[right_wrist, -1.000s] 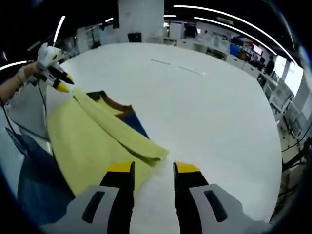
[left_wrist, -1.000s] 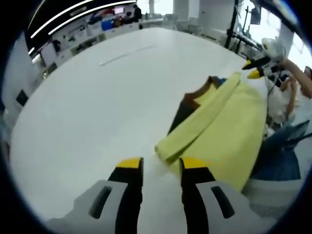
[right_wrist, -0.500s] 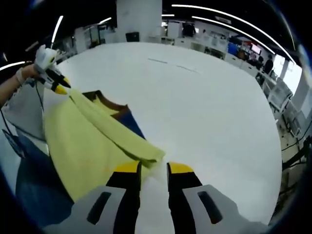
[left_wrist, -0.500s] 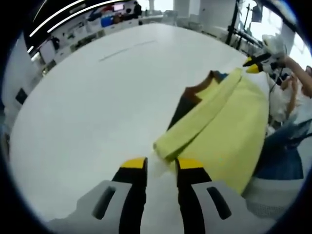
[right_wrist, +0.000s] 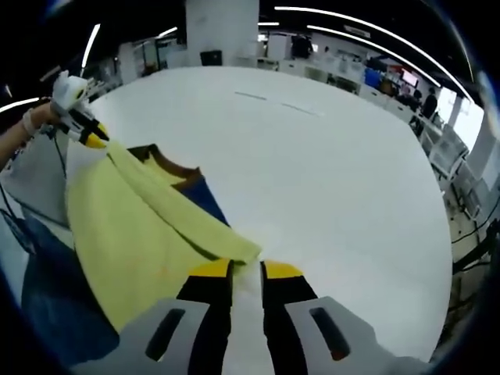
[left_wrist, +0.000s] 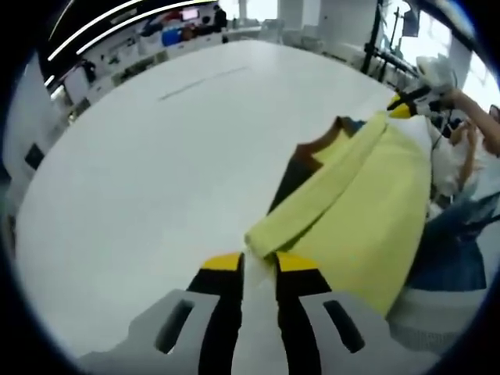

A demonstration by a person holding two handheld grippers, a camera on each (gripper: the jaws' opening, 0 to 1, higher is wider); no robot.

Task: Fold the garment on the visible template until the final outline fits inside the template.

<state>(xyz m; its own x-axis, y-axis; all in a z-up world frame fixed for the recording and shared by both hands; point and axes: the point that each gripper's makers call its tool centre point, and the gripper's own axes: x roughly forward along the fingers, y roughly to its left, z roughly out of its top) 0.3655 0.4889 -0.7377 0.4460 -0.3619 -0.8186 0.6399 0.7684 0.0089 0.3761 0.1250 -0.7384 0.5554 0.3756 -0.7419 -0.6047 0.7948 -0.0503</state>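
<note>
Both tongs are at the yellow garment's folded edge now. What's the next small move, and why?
Probably lift both corners together and carry the fold further across. The left tongs and right tongs look nearly shut at opposite ends of the yellow garment, and the dark template sticks out beside it.

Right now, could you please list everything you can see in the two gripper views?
Garment: one, pale yellow, partly folded, on the table's near edge, a long fold running across it.
Template: one, dark with blue and brown parts, lying under the garment and showing past its folded edge.
Table: one, white, large, under everything.
Office furniture: several pieces, mixed colours, in the background beyond the table.
Left gripper: one, black fingers with yellow tips, at one end of the fold, jaws nearly closed on the corner.
Right gripper: one, same colours, at the other end of the fold, jaws nearly closed on the corner.
Person's hand: one, holding the left gripper.
</note>
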